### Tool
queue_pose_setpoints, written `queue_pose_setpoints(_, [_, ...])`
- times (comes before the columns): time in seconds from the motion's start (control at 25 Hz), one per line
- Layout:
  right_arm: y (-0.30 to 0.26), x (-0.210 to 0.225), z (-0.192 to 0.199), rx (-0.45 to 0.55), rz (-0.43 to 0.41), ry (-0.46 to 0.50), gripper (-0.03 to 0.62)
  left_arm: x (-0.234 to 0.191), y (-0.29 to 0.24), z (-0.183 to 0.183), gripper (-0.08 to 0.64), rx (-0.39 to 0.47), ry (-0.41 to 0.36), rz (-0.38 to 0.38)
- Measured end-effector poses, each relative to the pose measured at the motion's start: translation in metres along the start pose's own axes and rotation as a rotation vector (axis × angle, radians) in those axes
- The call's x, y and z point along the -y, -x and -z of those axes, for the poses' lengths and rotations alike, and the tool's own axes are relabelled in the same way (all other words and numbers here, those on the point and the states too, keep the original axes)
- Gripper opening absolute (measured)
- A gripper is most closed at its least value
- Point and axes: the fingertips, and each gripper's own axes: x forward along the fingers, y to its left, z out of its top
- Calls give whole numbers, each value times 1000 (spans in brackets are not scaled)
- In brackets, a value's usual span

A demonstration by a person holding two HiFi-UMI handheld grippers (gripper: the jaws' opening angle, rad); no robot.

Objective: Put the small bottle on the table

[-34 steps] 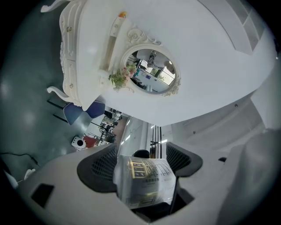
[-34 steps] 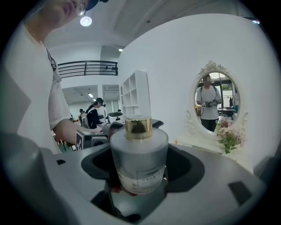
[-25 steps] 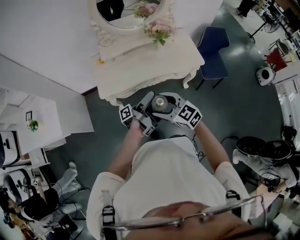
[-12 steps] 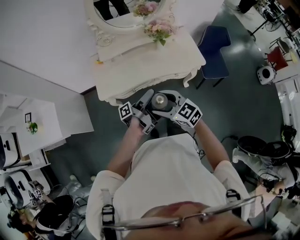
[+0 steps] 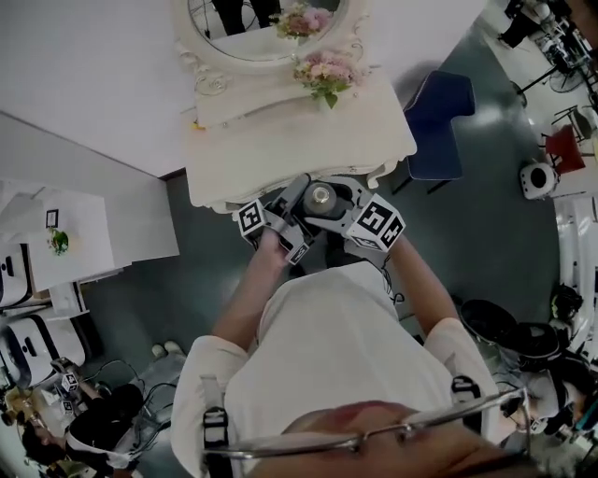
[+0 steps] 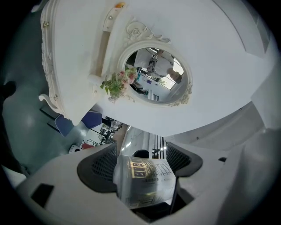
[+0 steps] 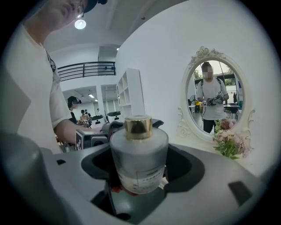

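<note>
Room: dark grey floor (image 5: pixel 505 243) and a white wall, with a blue chair (image 5: pixel 439 121) off the right end of the bench.
Bench: white dressing bench (image 5: pixel 280 140) with carved edges, standing against the wall.
On the bench: an oval mirror (image 5: pixel 262 23) in a carved white frame at the back, and a bunch of pink flowers (image 5: pixel 324 73) just in front of it.
Small bottle: the small bottle (image 7: pixel 138 158) has frosted glass, a pale label and a gold cap (image 7: pixel 138 127). It is upright and held up between the two tools. From above it sits right at the front edge of the bench, in front of the person's chest.
Left tool: the left tool (image 6: pixel 142 162) is pinching the small bottle, whose printed label fills the gap between its jaws.
Right tool: the right tool (image 7: pixel 140 163) is also pinching the small bottle, with its jaws against the lower body from either side.
Tools together: they meet nose to nose around the small bottle, their marker cubes turned outward.
</note>
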Motion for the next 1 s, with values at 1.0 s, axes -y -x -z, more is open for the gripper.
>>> queue_pose_setpoints(1.0, [5, 156, 17, -37, -220, 61, 341, -35, -113, -90, 344, 246, -124, 7])
